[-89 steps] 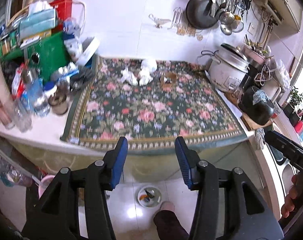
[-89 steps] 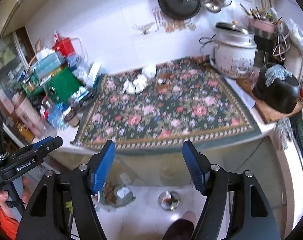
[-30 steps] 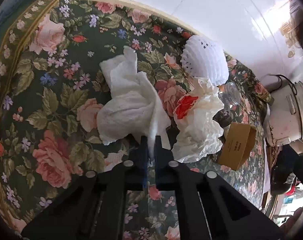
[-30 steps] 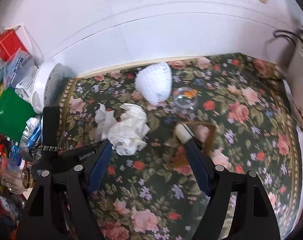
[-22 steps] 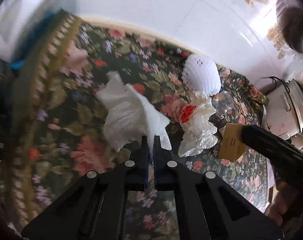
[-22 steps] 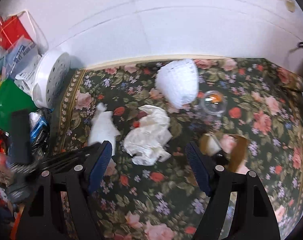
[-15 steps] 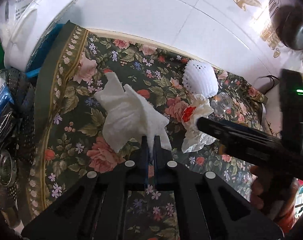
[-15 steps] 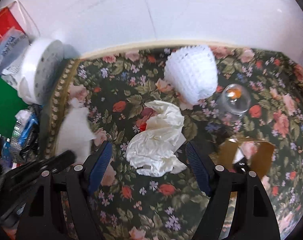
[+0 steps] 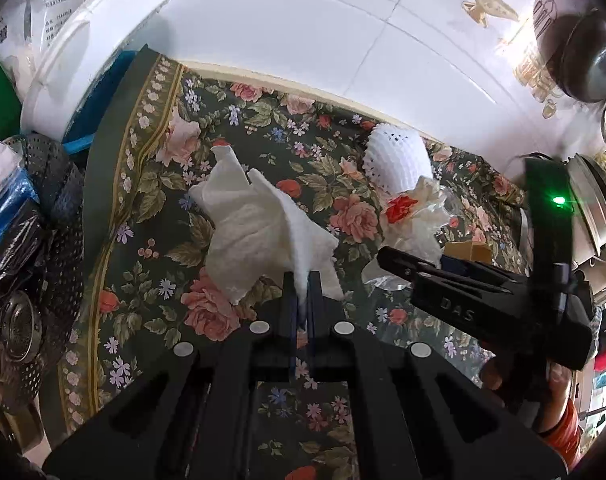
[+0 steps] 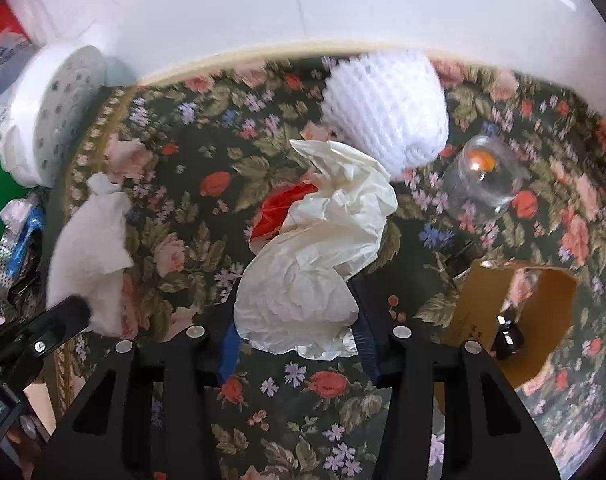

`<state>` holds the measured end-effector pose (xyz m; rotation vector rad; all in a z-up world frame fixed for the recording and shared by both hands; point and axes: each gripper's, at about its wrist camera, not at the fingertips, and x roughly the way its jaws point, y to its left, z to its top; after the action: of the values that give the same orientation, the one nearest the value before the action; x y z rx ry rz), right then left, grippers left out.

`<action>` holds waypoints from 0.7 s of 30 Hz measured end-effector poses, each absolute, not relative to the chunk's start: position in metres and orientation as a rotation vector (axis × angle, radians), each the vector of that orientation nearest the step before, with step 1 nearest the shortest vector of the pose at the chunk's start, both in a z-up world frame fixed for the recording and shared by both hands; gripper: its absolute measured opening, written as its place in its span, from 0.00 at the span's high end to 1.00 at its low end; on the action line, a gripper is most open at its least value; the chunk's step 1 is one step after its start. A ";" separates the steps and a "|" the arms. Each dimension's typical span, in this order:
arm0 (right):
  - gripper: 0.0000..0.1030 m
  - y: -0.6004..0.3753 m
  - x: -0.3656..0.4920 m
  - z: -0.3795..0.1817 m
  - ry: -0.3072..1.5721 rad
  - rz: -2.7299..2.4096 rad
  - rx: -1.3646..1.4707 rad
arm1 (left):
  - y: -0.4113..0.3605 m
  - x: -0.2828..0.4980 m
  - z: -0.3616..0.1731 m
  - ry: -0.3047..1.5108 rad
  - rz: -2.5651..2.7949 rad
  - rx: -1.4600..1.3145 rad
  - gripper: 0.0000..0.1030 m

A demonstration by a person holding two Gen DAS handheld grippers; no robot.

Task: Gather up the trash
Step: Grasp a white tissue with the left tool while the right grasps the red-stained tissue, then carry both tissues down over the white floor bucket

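On the floral cloth (image 9: 151, 184), my left gripper (image 9: 301, 296) is shut on a corner of a white paper towel (image 9: 255, 232), which hangs lifted off the cloth. That towel (image 10: 91, 248) also shows at the left of the right wrist view, with the left gripper (image 10: 67, 316) beneath it. My right gripper (image 10: 297, 312) is closing its jaws on a crumpled cream wrapper (image 10: 323, 248) with a red scrap in it, and both pads touch its sides. In the left wrist view the right gripper (image 9: 443, 268) sits against the same wrapper (image 9: 417, 224).
Behind the wrapper lie a white foam net (image 10: 387, 116) and a clear glass cup (image 10: 483, 176). An open cardboard box (image 10: 519, 312) is to the right. A white perforated tub (image 10: 55, 112) and a metal strainer (image 9: 35, 312) crowd the left edge. The tiled wall is close behind.
The left gripper has risen and drawn back with the paper towel. The right gripper has come down over the crumpled wrapper, and its jaws have narrowed onto it.
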<state>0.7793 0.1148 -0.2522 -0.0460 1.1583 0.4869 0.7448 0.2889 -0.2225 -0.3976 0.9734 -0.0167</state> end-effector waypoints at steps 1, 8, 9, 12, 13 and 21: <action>0.58 0.113 0.776 -0.245 1.139 0.492 -0.050 | 0.287 0.743 -0.219 0.967 -0.017 -0.394 0.98; 0.58 0.084 0.742 -0.190 1.019 0.539 -0.031 | 0.261 0.718 -0.178 0.877 -0.008 -0.353 0.98; 0.58 0.079 0.738 -0.184 1.005 0.545 -0.025 | 0.258 0.714 -0.174 0.868 -0.007 -0.350 0.98; 0.58 0.059 0.718 -0.162 0.955 0.562 -0.015 | 0.241 0.695 -0.157 0.831 0.005 -0.340 0.98; 0.58 0.051 0.710 -0.155 0.939 0.568 -0.011 | 0.233 0.686 -0.150 0.815 0.013 -0.336 0.98; 0.58 -0.011 0.653 -0.127 0.844 0.596 -0.029 | 0.179 0.621 -0.122 0.749 0.069 -0.330 0.98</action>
<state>0.6529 -0.0111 -0.1265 -0.0291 0.8439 0.5964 0.6211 0.1790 -0.1225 -0.3298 0.7488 0.0687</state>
